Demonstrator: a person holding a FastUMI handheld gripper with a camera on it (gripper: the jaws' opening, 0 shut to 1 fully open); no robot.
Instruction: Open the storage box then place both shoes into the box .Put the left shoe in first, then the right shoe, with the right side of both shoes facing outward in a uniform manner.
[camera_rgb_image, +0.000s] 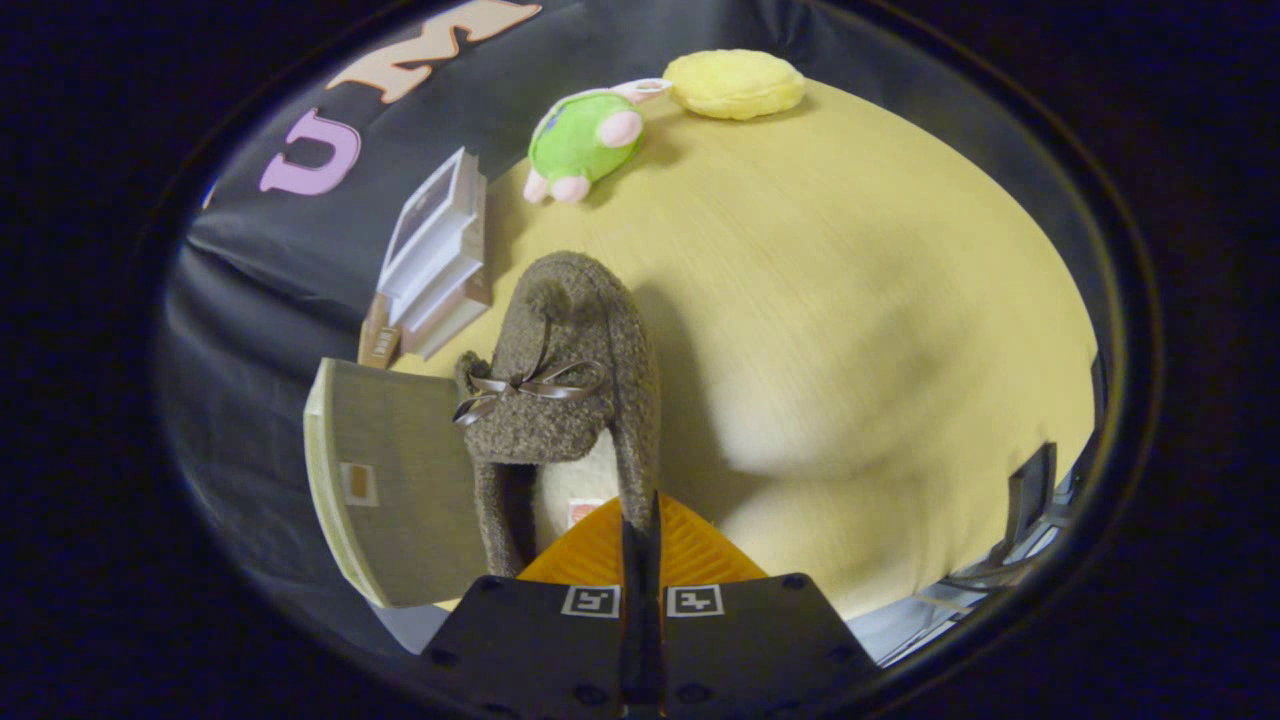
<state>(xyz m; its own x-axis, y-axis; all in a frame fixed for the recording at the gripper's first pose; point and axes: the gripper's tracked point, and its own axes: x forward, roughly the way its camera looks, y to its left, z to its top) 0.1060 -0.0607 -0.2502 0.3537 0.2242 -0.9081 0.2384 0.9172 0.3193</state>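
A fuzzy brown slipper (565, 350) with a ribbon bow hangs just ahead of my fingers, toe pointing away, its pale lining showing at the heel. My gripper (640, 525) is shut on the slipper's side wall near the heel opening. It looks lifted off the yellow-wood table (850, 300), with its shadow lying beside it. The storage box (400, 480) shows a grey-brown face with a pale edge and a small tag. It stands right beside the slipper, on the side away from the shadow, and the slipper's bow end overlaps its edge. I cannot tell whether the box is open.
A white stepped organiser (435, 250) stands beyond the box against the black cloth wall. A green plush toy (585, 135) and a yellow round cushion (735, 83) lie far beyond the slipper. A dark metal frame (1030, 500) stands at the table's edge.
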